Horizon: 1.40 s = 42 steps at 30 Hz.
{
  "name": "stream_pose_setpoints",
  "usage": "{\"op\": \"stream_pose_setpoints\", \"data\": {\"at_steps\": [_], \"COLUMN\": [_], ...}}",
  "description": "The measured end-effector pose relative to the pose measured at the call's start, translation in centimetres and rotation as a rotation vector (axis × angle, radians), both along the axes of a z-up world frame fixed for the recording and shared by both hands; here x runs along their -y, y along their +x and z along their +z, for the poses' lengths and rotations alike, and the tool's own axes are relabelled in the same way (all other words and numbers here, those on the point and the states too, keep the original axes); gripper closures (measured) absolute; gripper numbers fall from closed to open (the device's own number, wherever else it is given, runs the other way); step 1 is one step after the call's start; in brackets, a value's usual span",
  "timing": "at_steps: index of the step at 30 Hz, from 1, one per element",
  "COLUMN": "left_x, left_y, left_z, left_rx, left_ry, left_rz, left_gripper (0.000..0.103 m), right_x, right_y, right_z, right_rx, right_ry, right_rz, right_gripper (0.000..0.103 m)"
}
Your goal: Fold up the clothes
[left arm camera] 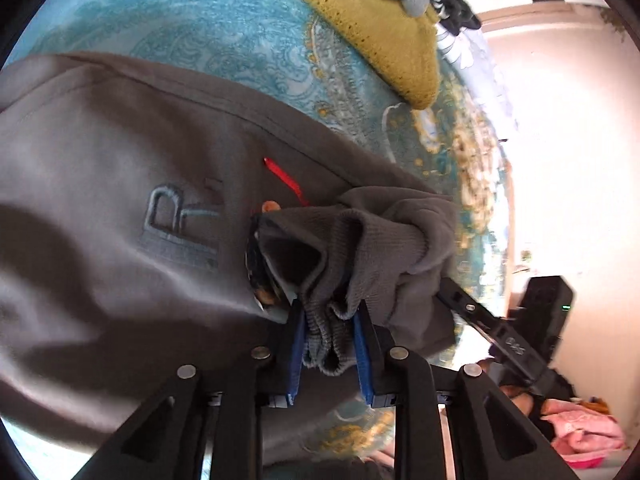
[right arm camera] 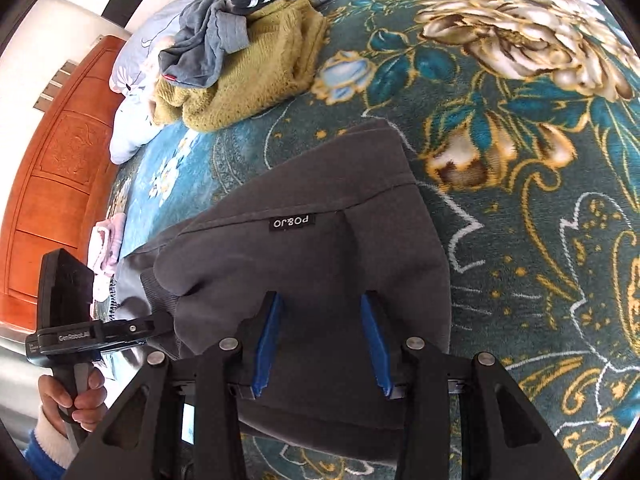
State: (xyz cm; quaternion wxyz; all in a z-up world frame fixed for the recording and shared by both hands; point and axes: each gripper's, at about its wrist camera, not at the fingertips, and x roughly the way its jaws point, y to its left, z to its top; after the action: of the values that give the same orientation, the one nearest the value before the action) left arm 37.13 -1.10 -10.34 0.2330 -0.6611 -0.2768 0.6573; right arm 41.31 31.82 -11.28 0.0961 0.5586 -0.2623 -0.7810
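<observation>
A grey sweatshirt (left arm camera: pixel 120 208) lies spread on the bed, over a teal flowered blanket (right arm camera: pixel 520 200), so that its panels can be laid over one another on a flat, soft surface. The left tongs (left arm camera: pixel 329 344) are clamped on the ribbed cuff (left arm camera: pixel 332 320) of a sleeve, which bunches up between the blue pads; holding it by the cuff lets the whole sleeve be carried across the body of the garment. The right tongs (right arm camera: pixel 320 344) hang apart over the grey cloth near its label (right arm camera: pixel 292 222), gripping nothing, perhaps placed to steady or take another edge. A yellow knitted sweater (right arm camera: pixel 256 76) with a blue-grey garment (right arm camera: pixel 204 44) on top sits well apart near the pillow (right arm camera: pixel 132 120), out of the working area.
</observation>
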Motion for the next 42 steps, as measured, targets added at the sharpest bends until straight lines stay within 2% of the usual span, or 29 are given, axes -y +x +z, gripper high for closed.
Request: {"op": "stream_pose_setpoints", "data": {"at_steps": [3, 4, 5, 8, 10, 13, 16, 19, 20, 23, 26, 27, 28, 29, 30, 31, 32, 37, 40, 42], "left_x": [4.3, 6.1, 8.3, 14.7, 18.3, 21.2, 22.8, 23.2, 23.3, 22.3, 22.0, 21.9, 22.0, 22.1, 22.2, 22.3, 22.4, 23.1, 23.0, 21.0], "left_y": [2.4, 3.4, 4.4, 8.5, 11.0, 11.9, 11.9, 11.5, 11.5, 11.1, 9.6, 9.2, 9.0, 8.8, 8.6, 8.5, 8.6, 8.0, 7.6, 6.7], "left_z": [2.4, 3.1, 3.7, 4.7, 3.8, 1.2, -1.4, -4.1, -4.5, -4.8, -5.1, -5.0, -5.0, -5.0, -5.0, -4.9, -4.8, -1.8, 1.9, 5.2], "left_rx": [-0.093, -0.127, -0.158, -0.244, -0.240, -0.185, -0.175, -0.145, -0.161, -0.218, -0.227, -0.229, -0.230, -0.229, -0.227, -0.226, -0.224, -0.275, -0.359, -0.440], "left_ry": [0.012, 0.005, -0.018, -0.114, -0.107, -0.081, -0.042, 0.036, 0.054, 0.124, 0.152, 0.142, 0.129, 0.115, 0.101, 0.091, 0.083, 0.016, -0.089, -0.157], "left_rz": [0.091, 0.146, 0.218, 0.522, 0.683, 0.769, 0.830, 0.861, 0.875, 0.892, 0.897, 0.900, 0.908, 0.917, 0.926, 0.929, 0.929, 0.868, 0.829, 0.747], "left_gripper": [0.070, 0.059, 0.046, 0.032, 0.026, 0.025, 0.025, 0.025, 0.024, 0.024, 0.025, 0.026, 0.033, 0.044, 0.047, 0.057, 0.060, 0.064, 0.065, 0.065], "right_x": [-0.3, -0.4, -0.6, -1.1, -1.2, -1.1, -0.9, -0.2, -0.1, 0.1, 0.4, 0.4, 0.5, 0.6, 0.7, 0.7, 0.8, 0.7, 0.7, 0.6], "right_y": [0.9, 1.2, 1.5, 2.4, 2.7, 2.7, 2.7, 2.5, 2.5, 2.6, 2.6, 2.6, 2.6, 2.6, 2.6, 2.7, 2.7, 2.7, 2.8, 2.9], "right_z": [0.6, 0.7, 0.9, 1.3, 1.6, 1.8, 2.1, 2.7, 2.8, 2.9, 2.9, 3.0, 3.0, 3.0, 3.1, 3.1, 3.1, 4.0, 4.7, 4.8], "right_rx": [-0.010, -0.014, -0.016, -0.024, -0.027, -0.019, -0.010, -0.020, -0.018, -0.009, 0.001, 0.004, 0.007, 0.010, 0.014, 0.017, 0.020, -0.002, -0.026, -0.040], "right_ry": [-0.010, -0.009, -0.008, -0.006, -0.004, 0.000, 0.000, -0.012, -0.012, -0.009, -0.006, -0.004, -0.003, -0.002, -0.001, 0.000, 0.001, 0.014, 0.006, -0.009], "right_rz": [-0.001, -0.003, -0.011, -0.053, -0.082, -0.110, -0.128, -0.133, -0.135, -0.143, -0.152, -0.154, -0.157, -0.160, -0.163, -0.165, -0.168, -0.164, -0.162, -0.163], "right_gripper": [0.060, 0.060, 0.060, 0.060, 0.060, 0.060, 0.060, 0.060, 0.060, 0.060, 0.060, 0.060, 0.060, 0.060, 0.060, 0.060, 0.060, 0.060, 0.060, 0.060]}}
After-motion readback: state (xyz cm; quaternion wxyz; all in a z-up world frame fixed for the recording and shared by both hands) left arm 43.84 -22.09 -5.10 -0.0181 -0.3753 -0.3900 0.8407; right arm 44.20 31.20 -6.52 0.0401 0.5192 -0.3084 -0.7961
